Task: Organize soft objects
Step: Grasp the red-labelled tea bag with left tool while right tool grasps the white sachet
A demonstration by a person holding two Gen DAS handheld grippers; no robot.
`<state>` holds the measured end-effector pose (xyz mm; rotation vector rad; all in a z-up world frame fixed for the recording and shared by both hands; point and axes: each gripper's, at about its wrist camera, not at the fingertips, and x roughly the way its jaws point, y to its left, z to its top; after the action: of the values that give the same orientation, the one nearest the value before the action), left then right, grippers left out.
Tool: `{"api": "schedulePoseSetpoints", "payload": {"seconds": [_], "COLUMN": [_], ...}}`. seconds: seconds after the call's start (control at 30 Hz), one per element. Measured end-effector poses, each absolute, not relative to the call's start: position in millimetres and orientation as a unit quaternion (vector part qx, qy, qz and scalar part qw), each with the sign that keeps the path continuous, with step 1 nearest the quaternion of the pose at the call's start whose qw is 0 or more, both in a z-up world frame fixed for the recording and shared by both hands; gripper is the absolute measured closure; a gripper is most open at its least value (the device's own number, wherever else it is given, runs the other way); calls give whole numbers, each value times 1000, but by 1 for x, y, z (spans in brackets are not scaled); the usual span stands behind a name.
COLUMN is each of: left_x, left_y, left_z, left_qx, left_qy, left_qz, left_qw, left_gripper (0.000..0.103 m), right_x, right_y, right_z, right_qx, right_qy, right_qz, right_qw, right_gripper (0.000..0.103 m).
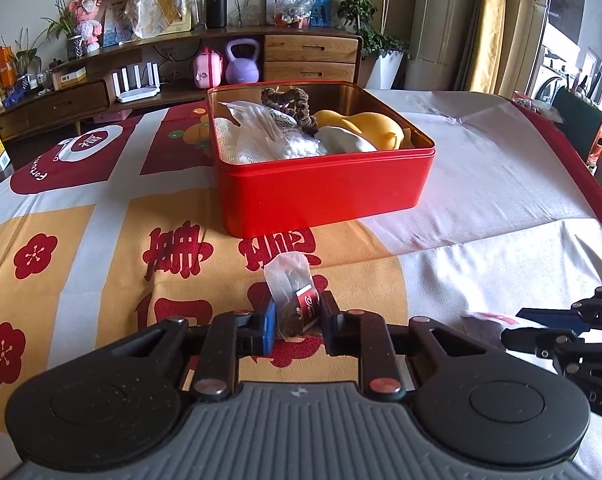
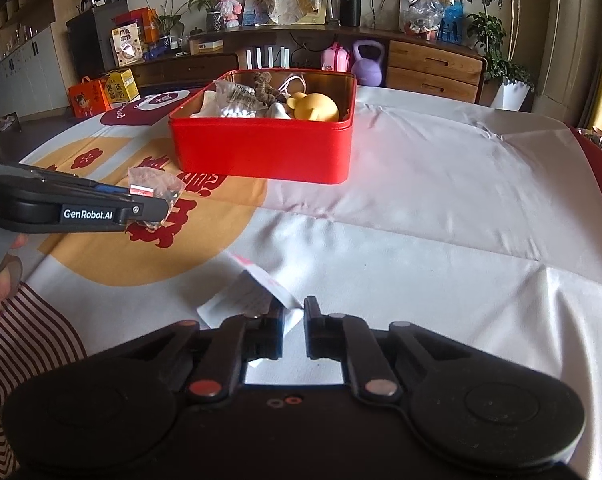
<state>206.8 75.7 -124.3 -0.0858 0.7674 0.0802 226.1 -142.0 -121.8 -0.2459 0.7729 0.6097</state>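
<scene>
A clear packet is clamped in the left gripper; a white sachet is pinched in the right gripper, both near the red tin. Each should be lifted clear, then released inside.

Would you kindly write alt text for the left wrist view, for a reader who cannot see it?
The left gripper pinches a small clear packet with a red label just above a patterned tablecloth. Beyond it stands an open red tin holding soft items, and the right gripper enters at the right edge.
</scene>
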Motion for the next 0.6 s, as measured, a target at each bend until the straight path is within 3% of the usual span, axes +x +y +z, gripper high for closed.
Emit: {"api": "schedulePoseSetpoints", "payload": {"seconds": [0.23, 0.6], "left_x": [196, 178], "left_y": [74, 68], "left_z": [-115, -103], "left_qx": [-43, -46], "left_qy": [373, 366], "left_qz": [38, 30], "left_qw": [926, 929], "left_gripper": [81, 81], "right_x": [217, 214], "right_y": [-147, -142], "right_z": [-110, -113], "right_qx": [-108, -120], "right_qy": [357, 371], "right_qz": [295, 303], "right_qw": [880, 869], "right_gripper": [102, 102]}}
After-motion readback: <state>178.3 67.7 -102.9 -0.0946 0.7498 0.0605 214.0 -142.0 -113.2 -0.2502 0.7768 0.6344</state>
